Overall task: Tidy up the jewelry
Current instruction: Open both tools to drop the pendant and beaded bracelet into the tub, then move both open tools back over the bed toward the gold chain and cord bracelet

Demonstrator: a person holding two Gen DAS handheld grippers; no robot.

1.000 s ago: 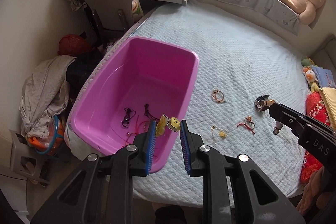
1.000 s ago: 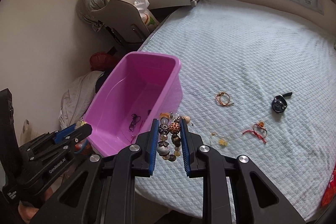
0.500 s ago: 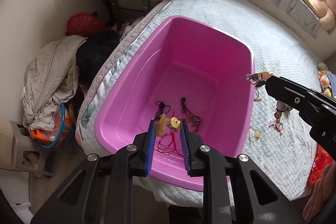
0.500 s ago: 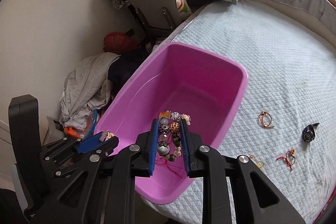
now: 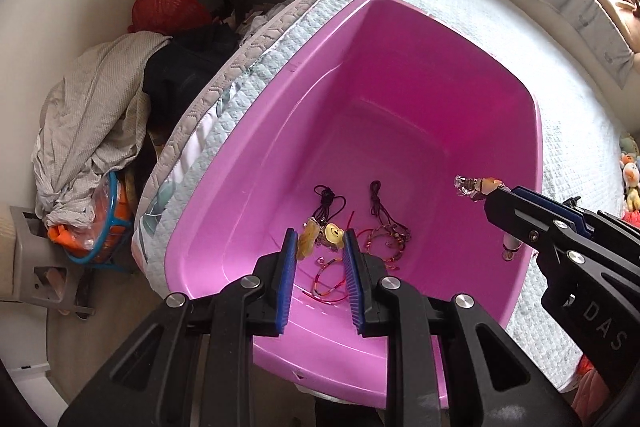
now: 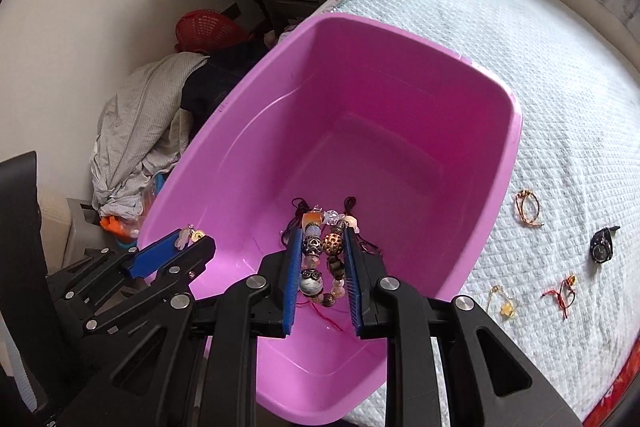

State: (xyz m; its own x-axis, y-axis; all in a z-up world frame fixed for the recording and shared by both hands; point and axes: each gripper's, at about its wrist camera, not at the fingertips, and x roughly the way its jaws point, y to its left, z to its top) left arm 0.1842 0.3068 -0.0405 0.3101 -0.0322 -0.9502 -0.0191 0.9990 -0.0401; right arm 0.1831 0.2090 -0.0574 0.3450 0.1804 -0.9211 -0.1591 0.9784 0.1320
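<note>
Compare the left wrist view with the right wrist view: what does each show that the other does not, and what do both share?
Only the left wrist view shows the red string bracelets lying openly on the tub floor, and the left claw gripping a yellow charm piece.
Only the right wrist view shows the jewelry waiting on the bed cover: a copper wire bangle, a black watch, a red cord bracelet.
Both show the pink tub and the right claw holding the beaded bracelet above it.

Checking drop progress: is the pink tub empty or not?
Not empty: the pink tub holds dark cords and red bracelets on its floor.
</note>
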